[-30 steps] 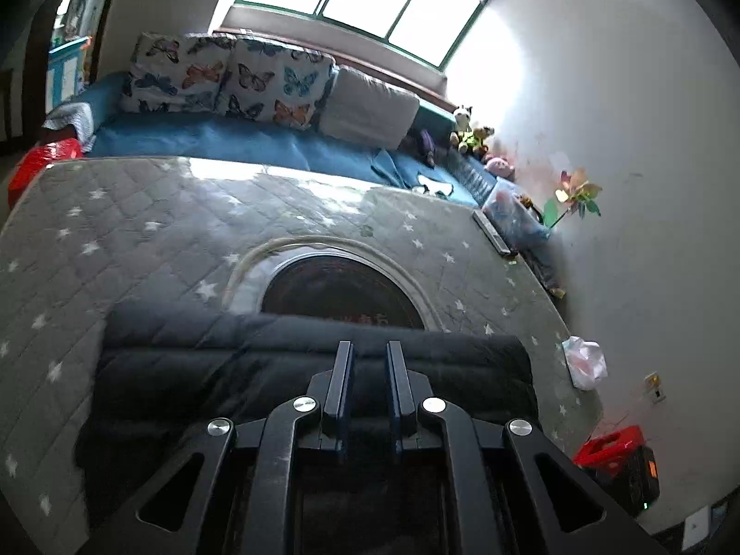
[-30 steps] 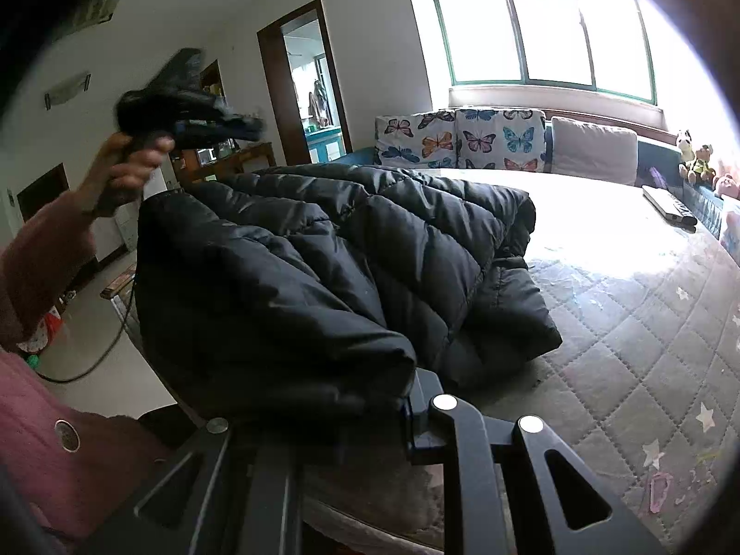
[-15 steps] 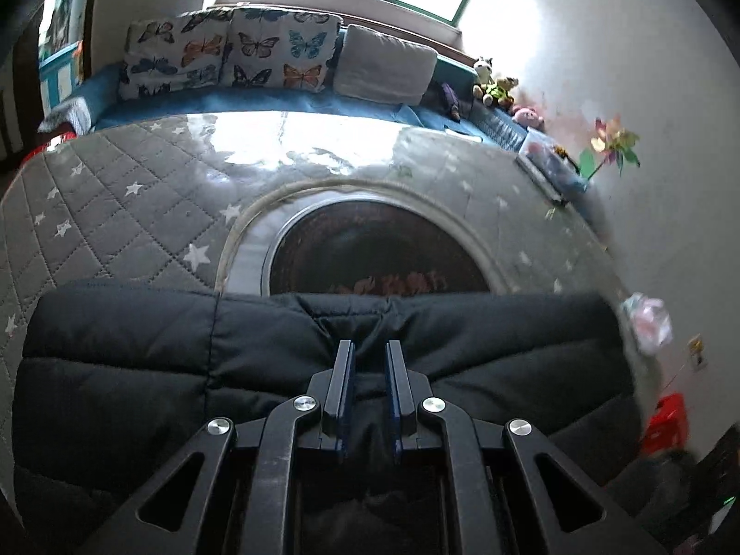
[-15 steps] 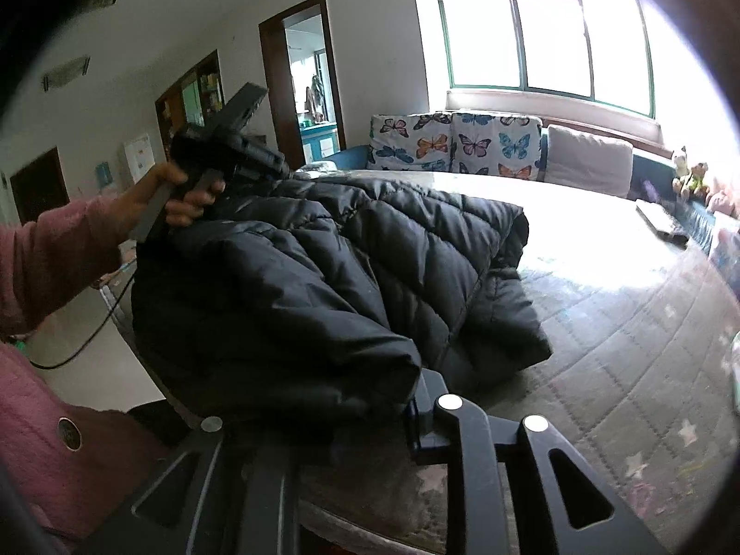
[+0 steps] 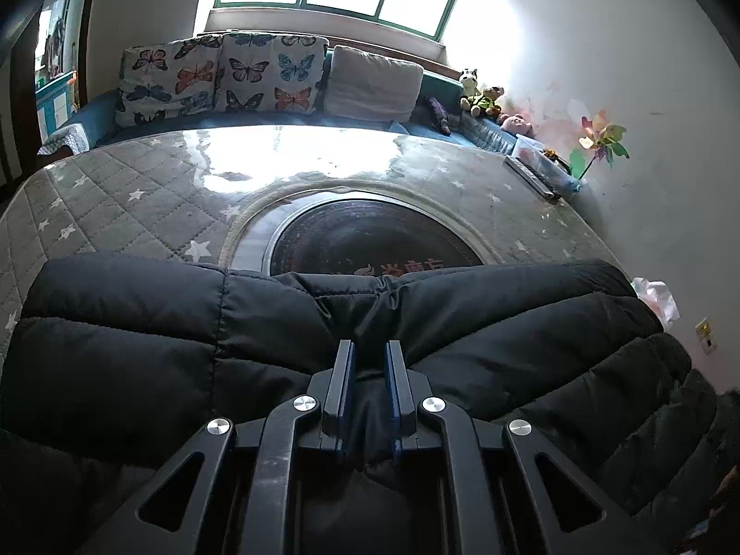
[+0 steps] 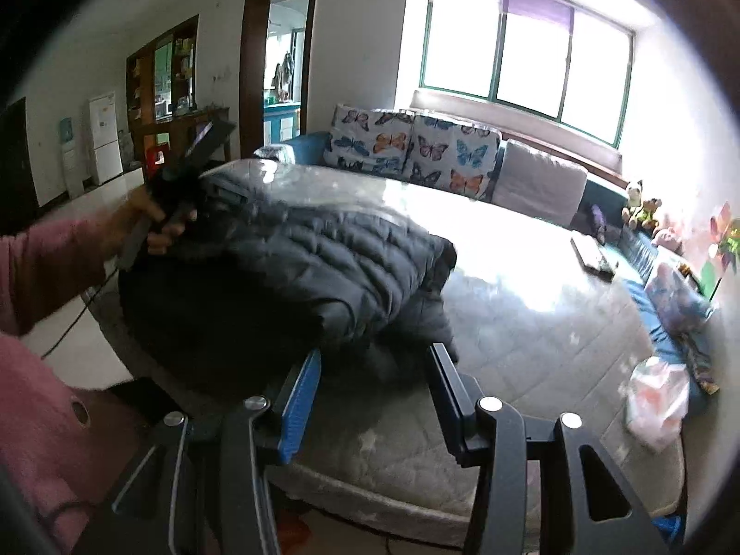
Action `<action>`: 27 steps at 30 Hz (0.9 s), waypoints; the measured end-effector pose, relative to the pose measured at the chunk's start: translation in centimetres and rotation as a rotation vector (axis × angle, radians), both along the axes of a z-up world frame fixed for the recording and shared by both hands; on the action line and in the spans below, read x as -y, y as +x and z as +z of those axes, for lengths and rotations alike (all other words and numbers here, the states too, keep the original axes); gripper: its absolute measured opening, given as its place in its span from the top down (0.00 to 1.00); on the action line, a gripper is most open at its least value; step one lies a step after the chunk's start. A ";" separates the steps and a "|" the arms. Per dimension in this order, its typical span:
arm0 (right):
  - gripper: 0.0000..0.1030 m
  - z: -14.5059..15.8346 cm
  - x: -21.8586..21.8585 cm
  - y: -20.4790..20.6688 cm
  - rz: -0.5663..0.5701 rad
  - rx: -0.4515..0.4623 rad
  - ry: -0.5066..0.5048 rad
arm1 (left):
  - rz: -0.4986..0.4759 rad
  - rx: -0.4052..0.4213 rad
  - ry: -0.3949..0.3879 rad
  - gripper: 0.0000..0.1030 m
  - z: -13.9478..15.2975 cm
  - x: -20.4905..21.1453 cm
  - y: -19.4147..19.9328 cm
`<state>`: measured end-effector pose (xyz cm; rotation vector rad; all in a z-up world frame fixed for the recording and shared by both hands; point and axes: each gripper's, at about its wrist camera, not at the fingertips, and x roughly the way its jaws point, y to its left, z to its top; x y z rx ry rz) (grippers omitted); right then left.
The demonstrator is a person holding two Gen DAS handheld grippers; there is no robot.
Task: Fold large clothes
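Note:
A black puffer jacket (image 5: 138, 337) lies bunched across the near part of the grey quilted star-patterned cover (image 5: 115, 203). My left gripper (image 5: 369, 347) is shut on a pinch of its fabric, which puckers just beyond the fingertips. In the right wrist view the jacket (image 6: 323, 259) is doubled over on the near left corner, and a hand (image 6: 152, 226) in a pink sleeve presses the left gripper into its far side. My right gripper (image 6: 374, 356) is opening just short of the jacket's near edge. Nothing is pinched between its fingers.
Butterfly cushions (image 5: 222, 78) and a grey cushion (image 5: 370, 83) line a blue bench under the window. Soft toys (image 5: 481, 97), a pinwheel (image 5: 601, 138) and a flat dark bar (image 5: 532, 175) sit along the right wall. A white plastic bag (image 6: 656, 397) hangs off the right edge.
My right gripper has let go of the jacket's near edge, spread its jaws and lifted back. My left gripper has come down, laying the jacket lower onto the cover.

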<state>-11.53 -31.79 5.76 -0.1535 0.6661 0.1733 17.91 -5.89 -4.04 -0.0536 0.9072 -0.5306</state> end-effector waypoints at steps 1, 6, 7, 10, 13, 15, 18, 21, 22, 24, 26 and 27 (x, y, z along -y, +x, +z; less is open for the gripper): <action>0.49 0.5 -0.3 0.4 0.007 0.006 0.001 | -0.001 0.000 -0.004 0.86 -0.1 -0.1 -0.1; 0.49 2.9 -2.8 3.7 0.070 0.007 -0.013 | -0.004 0.003 -0.019 0.86 -0.2 -0.3 -0.1; 0.49 3.3 -3.3 3.8 0.079 0.007 -0.022 | -0.006 0.004 -0.023 0.86 -0.3 -0.4 -0.1; 0.49 4.6 -4.2 3.8 0.103 -0.003 -0.045 | -0.008 0.003 -0.043 0.86 -0.5 -0.8 -0.1; 0.49 5.6 -4.5 2.9 0.113 -0.005 -0.042 | -0.009 0.001 -0.063 0.86 -0.7 -1.1 0.1; 0.49 6.4 -4.9 2.7 0.101 0.006 -0.052 | -0.010 0.006 -0.065 0.86 -0.8 -1.2 0.0; 0.47 6.4 -5.8 4.2 0.104 0.015 -0.032 | -0.012 0.013 -0.057 0.86 -1.0 -1.2 0.0; 0.47 5.6 -7.0 7.2 0.080 -0.007 -0.020 | -0.014 0.020 -0.058 0.86 -1.0 -1.2 -0.1; 0.47 5.1 -7.5 8.7 0.072 -0.017 -0.011 | -0.014 0.023 -0.057 0.86 -1.0 -1.2 -0.1; 0.47 4.2 -7.9 11.3 0.064 -0.046 0.036 | -0.016 0.029 -0.057 0.86 -1.0 -1.1 -0.3; 0.47 2.7 -8.3 14.5 0.026 -0.075 0.068 | -0.017 0.029 -0.064 0.86 -1.1 -1.2 -0.2; 0.47 1.8 -8.4 16.0 0.008 -0.094 0.079 | -0.018 0.028 -0.066 0.86 -1.1 -1.2 -0.3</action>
